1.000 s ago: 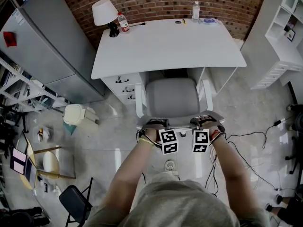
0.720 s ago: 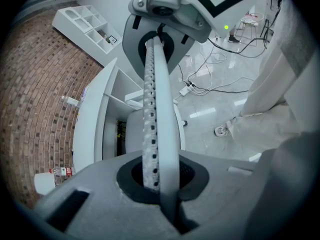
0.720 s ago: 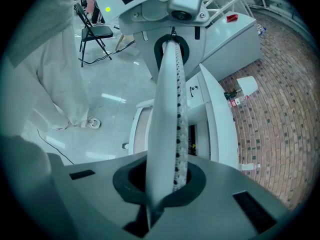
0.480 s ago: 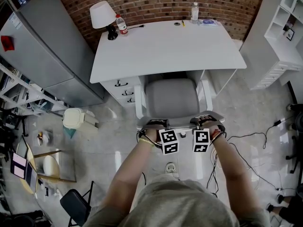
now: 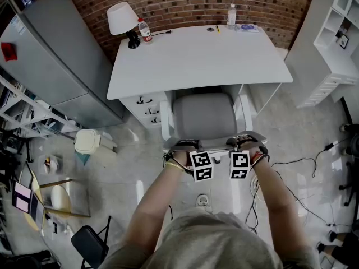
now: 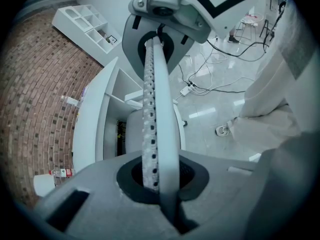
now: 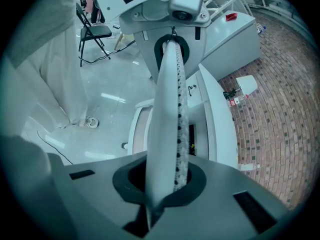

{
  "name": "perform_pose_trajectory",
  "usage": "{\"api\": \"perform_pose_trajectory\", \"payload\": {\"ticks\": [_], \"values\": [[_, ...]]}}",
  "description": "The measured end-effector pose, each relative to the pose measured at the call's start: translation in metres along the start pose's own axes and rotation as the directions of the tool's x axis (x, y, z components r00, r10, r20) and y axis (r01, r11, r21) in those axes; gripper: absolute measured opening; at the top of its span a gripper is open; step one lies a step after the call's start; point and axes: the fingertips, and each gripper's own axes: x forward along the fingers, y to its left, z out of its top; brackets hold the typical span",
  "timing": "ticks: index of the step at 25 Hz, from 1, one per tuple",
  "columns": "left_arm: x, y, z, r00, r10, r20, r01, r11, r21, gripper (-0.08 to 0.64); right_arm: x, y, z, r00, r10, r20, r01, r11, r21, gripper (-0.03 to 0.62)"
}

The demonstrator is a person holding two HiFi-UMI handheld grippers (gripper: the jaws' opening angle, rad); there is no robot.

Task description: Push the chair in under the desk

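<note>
A white chair with a grey seat (image 5: pixel 205 116) stands facing the white desk (image 5: pixel 196 55), the seat's front part under the desk edge. Its thin backrest (image 6: pixel 161 109) runs edge-on between my two grippers, white shell on one side and perforated cover on the other. At the backrest's left end, my left gripper (image 5: pixel 184 146) (image 6: pixel 155 176) is shut on the top edge. My right gripper (image 5: pixel 245 141) (image 7: pixel 167 181) is shut on the backrest (image 7: pixel 167 109) at its right end. Both hands point steeply down at it.
A drawer unit (image 5: pixel 147 106) sits under the desk's left side. A lamp (image 5: pixel 122 17) and two bottles (image 5: pixel 145 29) (image 5: pixel 231 13) stand along the desk's far edge. Around the desk are a grey cabinet (image 5: pixel 56 55), a bin (image 5: pixel 90 140), white shelves (image 5: pixel 336 43) and floor cables (image 5: pixel 291 167).
</note>
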Motion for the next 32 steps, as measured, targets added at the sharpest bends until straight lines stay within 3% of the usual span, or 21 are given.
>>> {"api": "perform_pose_trajectory", "payload": {"ticks": [23, 32], "values": [[0.001, 0.0047, 0.0026, 1.0, 0.004, -0.004, -0.004, 1.0, 0.0, 0.012, 0.0014, -0.0049, -0.0051, 1.0, -0.004, -0.005, 0.004, 1.0, -0.003, 0.011], [0.0013, 0.0057, 0.0037, 0.998, 0.067, 0.002, -0.067, 0.997, 0.045, 0.015, 0.0029, -0.003, -0.0068, 0.999, 0.025, -0.023, -0.024, 0.998, 0.054, 0.011]]}}
